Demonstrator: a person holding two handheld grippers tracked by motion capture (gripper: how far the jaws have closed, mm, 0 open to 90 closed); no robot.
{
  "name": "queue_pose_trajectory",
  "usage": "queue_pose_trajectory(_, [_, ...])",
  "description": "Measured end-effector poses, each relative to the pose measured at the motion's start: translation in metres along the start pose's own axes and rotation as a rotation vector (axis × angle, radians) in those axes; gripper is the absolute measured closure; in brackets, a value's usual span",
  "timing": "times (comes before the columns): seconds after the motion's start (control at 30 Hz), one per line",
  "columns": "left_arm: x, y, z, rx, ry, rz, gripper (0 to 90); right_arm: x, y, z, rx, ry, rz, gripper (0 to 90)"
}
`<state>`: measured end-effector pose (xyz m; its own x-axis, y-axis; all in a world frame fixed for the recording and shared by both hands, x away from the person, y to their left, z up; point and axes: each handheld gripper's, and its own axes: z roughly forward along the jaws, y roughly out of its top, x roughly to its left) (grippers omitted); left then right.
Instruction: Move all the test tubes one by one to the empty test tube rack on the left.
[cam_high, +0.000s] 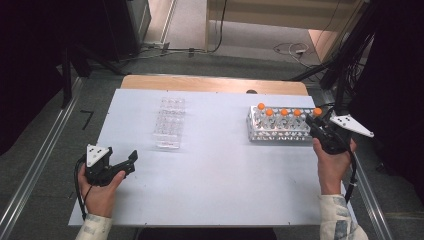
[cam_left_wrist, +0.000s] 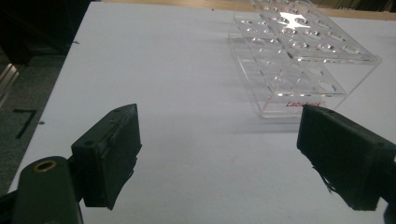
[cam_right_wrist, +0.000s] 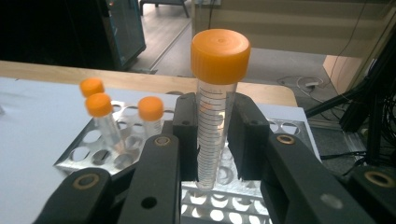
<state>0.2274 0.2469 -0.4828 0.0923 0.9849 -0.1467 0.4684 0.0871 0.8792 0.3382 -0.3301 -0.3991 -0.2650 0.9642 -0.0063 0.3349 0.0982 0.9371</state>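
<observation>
While the white table (cam_high: 210, 185) took up most of the high view, a strip of bare wood (cam_high: 210, 83) showed along its far edge, with grey floor and cables beyond. On the right half of the table stood a metal tube rack (cam_high: 280, 132), a perforated tray carrying several clear tubes with orange caps (cam_high: 284, 112) in a row along its far side. Left of the middle, well apart from it, stood a clear plastic rack (cam_high: 169, 122), its round holes all vacant; in the left gripper view it (cam_left_wrist: 299, 51) sat far and to the right of the jaws, with a red label on its near bottom edge.

At the near left corner, the left gripper (cam_high: 127, 162) rested in the person's hand, its jaws spread wide with only bare table between them. At the right end of the metal rack, the right gripper (cam_high: 316, 125) was pinching one capped tube (cam_right_wrist: 214, 126) by its graduated body, pads pressed on both sides. That tube stood upright, its orange cap well above the jaws and its lower end just above the rack holes.
</observation>
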Motion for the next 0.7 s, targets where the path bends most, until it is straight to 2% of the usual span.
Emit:
queue_pose_trajectory(0.13, [-0.006, 0.000, -0.002, -0.009, -0.006, 0.024, 13.7, 0.013, -0.006, -0.006, 0.027, 0.029, -0.026, 71.9])
queue_pose_trajectory(0.27, [-0.012, 0.000, -0.004, -0.024, -0.025, 0.036, 13.6, 0.019, -0.013, -0.008, 0.049, 0.042, -0.044, 71.8])
queue_pose_trajectory(0.7, [-0.035, 0.002, -0.006, -0.033, -0.105, 0.055, 14.3, 0.057, -0.033, -0.014, 0.103, 0.169, -0.082, 71.9])
